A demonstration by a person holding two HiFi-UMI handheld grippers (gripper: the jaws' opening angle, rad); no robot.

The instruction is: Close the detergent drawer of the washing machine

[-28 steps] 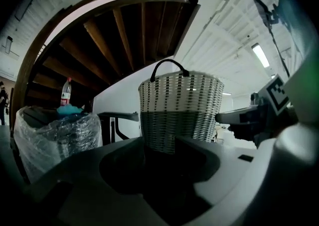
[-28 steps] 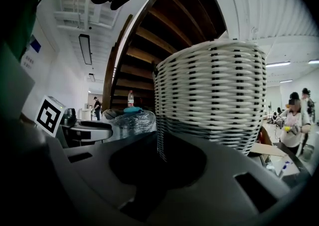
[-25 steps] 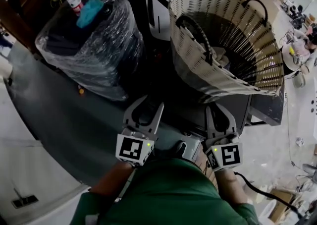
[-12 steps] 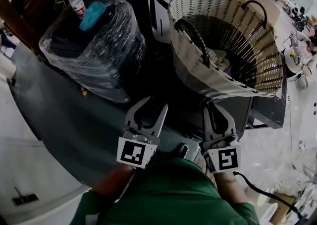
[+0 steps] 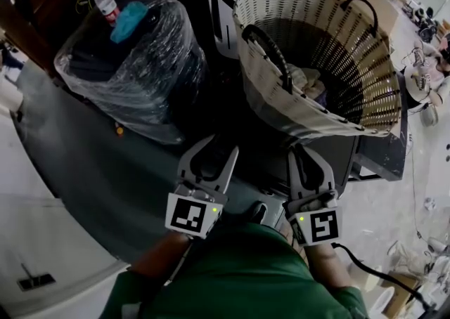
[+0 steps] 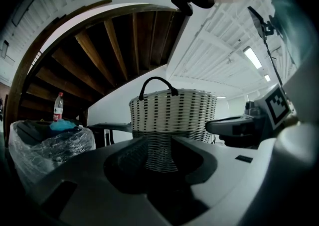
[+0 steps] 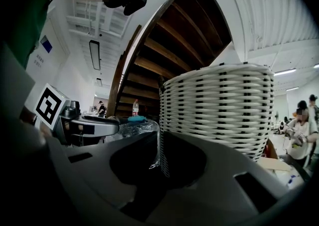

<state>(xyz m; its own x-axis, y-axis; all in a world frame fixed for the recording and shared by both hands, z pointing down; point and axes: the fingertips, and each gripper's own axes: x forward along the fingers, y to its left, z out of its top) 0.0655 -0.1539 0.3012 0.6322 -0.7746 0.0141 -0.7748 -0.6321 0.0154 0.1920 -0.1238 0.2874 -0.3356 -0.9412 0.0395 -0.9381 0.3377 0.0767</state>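
Observation:
The detergent drawer shows in no view. A white-and-black wicker basket (image 5: 316, 57) with dark handles and some cloth inside stands on a dark boxy machine (image 5: 376, 152). My left gripper (image 5: 216, 145) is held level just short of the basket's near left. Its jaws are open, and only the basket (image 6: 172, 120) shows through the gap. My right gripper (image 5: 304, 152) sits under the basket's near rim. Its jaws stand a narrow slit apart with nothing between them, and the basket wall (image 7: 219, 105) is close ahead.
A bundle wrapped in clear plastic (image 5: 130, 64) stands at the left, with a water bottle (image 5: 105, 1) and a blue cloth (image 5: 130, 19) on top. A dark grey-green mat (image 5: 91, 170) covers the floor. A wooden staircase (image 6: 99, 60) rises behind. People sit at the far right (image 5: 436, 50).
My left gripper has edged up and slightly right in the head view. The right gripper has stayed nearly still. Neither gripper's jaw opening has changed.

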